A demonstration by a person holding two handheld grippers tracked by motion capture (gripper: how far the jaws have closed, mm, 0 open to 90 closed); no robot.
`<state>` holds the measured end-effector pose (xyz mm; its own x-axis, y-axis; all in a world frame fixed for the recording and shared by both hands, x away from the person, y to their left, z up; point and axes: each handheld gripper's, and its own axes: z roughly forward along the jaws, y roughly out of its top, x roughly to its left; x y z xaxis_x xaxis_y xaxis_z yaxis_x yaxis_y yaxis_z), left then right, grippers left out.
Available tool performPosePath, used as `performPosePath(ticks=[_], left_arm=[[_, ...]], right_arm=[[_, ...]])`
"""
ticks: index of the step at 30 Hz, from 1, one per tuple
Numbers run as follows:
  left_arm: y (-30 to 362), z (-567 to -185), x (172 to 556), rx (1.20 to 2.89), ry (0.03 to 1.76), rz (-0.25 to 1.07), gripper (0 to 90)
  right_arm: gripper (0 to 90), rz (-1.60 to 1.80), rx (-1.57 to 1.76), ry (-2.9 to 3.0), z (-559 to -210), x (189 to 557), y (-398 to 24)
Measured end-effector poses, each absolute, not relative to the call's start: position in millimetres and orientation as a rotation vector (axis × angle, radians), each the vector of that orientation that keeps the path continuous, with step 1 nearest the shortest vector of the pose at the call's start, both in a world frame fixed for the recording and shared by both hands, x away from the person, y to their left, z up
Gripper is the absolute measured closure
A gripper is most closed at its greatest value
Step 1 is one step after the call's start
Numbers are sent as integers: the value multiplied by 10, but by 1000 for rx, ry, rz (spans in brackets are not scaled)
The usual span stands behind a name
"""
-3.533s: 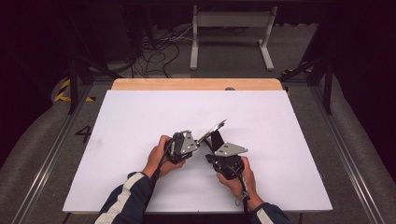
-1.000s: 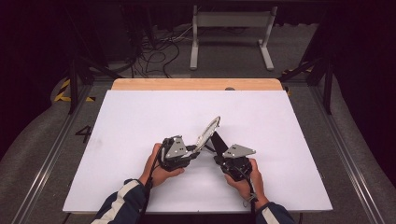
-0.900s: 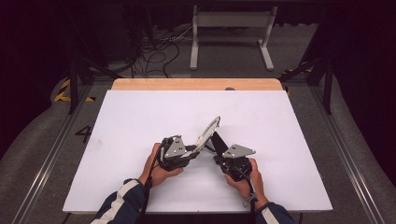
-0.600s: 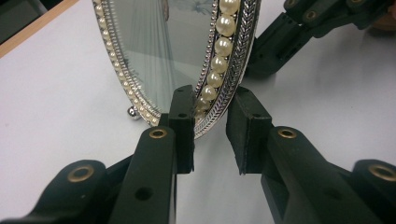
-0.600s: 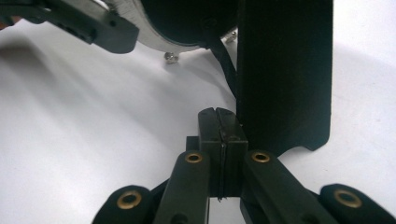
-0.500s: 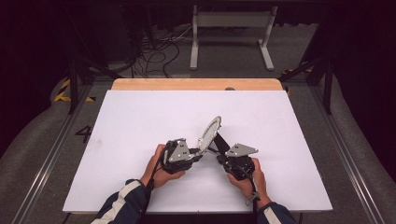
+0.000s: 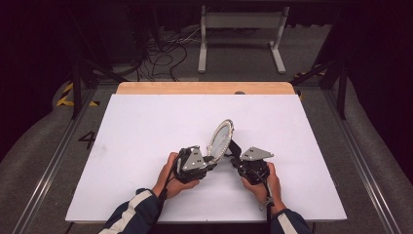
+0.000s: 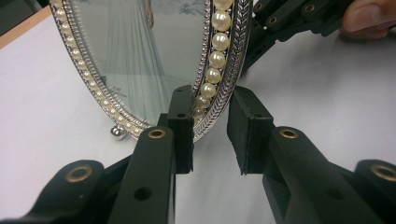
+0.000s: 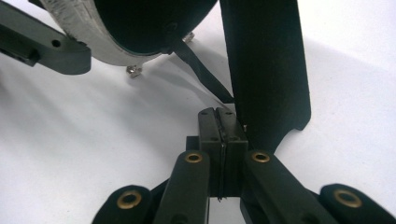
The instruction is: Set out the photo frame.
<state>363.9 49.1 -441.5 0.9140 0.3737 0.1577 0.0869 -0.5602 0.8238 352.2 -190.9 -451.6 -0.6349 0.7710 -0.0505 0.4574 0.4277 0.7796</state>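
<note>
- Holding an oval frame (image 7: 221,140) upright near the middle of the white surface (image 7: 146,126), I have one gripper on each side of it.
- My left gripper (image 7: 210,163) is at the frame's lower edge; in the left gripper view its jaws are spread to either side of the rim (image 8: 223,88), one pad in front of the glass, the other behind the rim.
- I cannot tell whether those pads press on the rim or only flank it; a gap shows beside the rear pad.
- The frame's front carries a ring of pearls (image 8: 216,59) inside a silver herringbone band, and the glass shows a pale figure in a long dress.
- A small round foot (image 8: 117,132) under the frame rests on the surface.
- My right gripper (image 9: 219,122) is behind the frame, its jaws pressed together on a thin black strap (image 9: 198,67) that runs up to the frame's dark back (image 9: 149,23).
- Just beside those jaws the black stand flap (image 9: 268,65) reaches down to the surface at its lower end.
- In the right gripper view two small feet (image 9: 134,71) of the frame show near the surface, and one arm of my left gripper crosses the upper left corner.
- In the high view the frame leans, its top tipped away from me and to the right, between my two hands.
</note>
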Motion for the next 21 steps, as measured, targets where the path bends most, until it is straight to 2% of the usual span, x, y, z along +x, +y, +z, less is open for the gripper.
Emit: performPosePath(ticks=[21], left_arm=[[401,-4440,3633,2121,309,384,740]], right_arm=[[900,1068,1079,2247,-4532,3605,-2027]])
